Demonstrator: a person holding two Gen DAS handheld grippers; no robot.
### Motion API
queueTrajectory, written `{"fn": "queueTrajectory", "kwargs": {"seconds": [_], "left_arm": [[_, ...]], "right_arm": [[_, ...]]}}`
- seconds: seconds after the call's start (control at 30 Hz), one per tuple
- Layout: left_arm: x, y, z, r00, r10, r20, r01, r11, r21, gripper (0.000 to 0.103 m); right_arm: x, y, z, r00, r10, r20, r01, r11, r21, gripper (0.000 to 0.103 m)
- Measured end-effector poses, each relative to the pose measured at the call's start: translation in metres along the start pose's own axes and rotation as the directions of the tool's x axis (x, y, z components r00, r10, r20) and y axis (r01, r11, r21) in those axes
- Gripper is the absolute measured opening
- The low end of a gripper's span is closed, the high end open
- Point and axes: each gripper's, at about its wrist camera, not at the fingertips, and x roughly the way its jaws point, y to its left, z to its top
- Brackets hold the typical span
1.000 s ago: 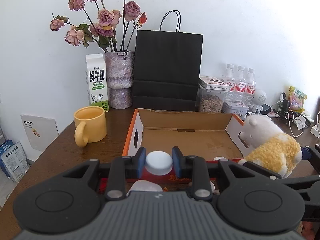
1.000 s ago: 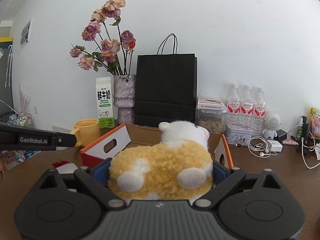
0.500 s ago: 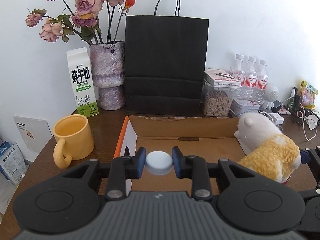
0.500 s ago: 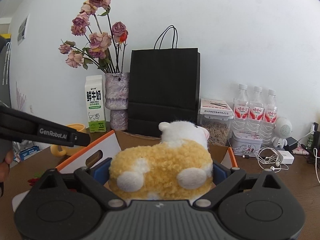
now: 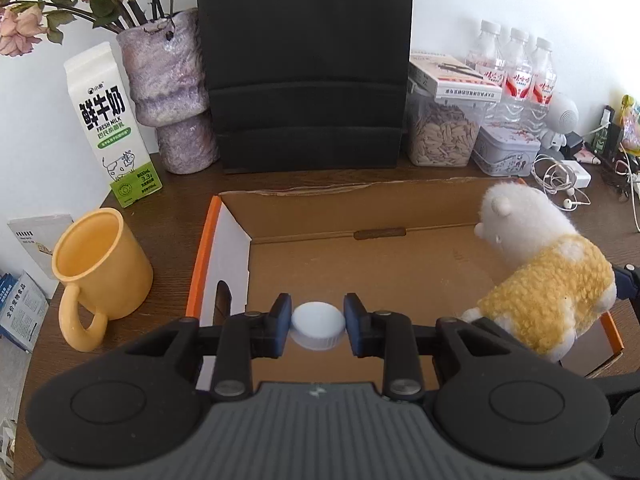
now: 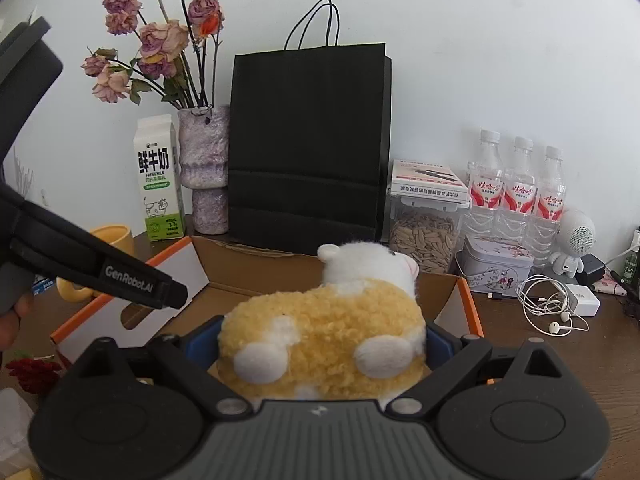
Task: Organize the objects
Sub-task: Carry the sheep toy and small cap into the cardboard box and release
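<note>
Surface [image 5: 176, 216]: dark brown wood, carrying everything listed here.
Black paper bag [image 5: 304, 64]: upright against the wall, right behind the box.
Cardboard box [image 5: 360, 208]: open tray with orange edges and white outer walls, its brown floor bare in the middle.
Vase [image 5: 168, 92]: purple, holding dried roses, left of the bag.
Milk carton [image 5: 110, 124]: white and green, left of the vase.
Plush sheep [image 6: 324, 332]: yellow body, white head, held above the box's right end, head toward the far wall.
Right claw [image 6: 320, 344]: clamped on the plush sheep from both sides, blue pads pressed into the fleece.
Yellow mug [image 5: 100, 272]: just beside the box's left wall, handle toward the camera.
Left claw [image 5: 318, 326]: closed on the bottle by its cap, over the box's near-left part.
Bottle [image 5: 318, 324]: only its white cap shows, pinched between the blue pads.
</note>
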Motion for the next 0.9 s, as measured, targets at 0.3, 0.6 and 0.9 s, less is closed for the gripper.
{"fn": "queueTrajectory", "kwargs": {"seconds": [0.3,0.6,0.9], "left_arm": [[0.027,0.003,0.005,0.996,-0.007,-0.092,0.007,1.0,0.004,0.034],[0.023,0.01,0.009,0.999,0.021,-0.041,-0.022,0.999,-0.026,0.103],[0.003,0.008,0.002,0.999,0.033,-0.012,-0.033,0.999,-0.017,0.103]], "right_arm": [[0.022,-0.007,0.0,0.999,-0.015,-0.046,0.014,1.0,-0.012,0.098],[0.021,-0.01,-0.001,0.999,-0.002,-0.049,0.002,1.0,0.01,0.101],[0.007,-0.004,0.002,1.0,-0.008,-0.011,0.008,1.0,-0.013,0.101]]}}
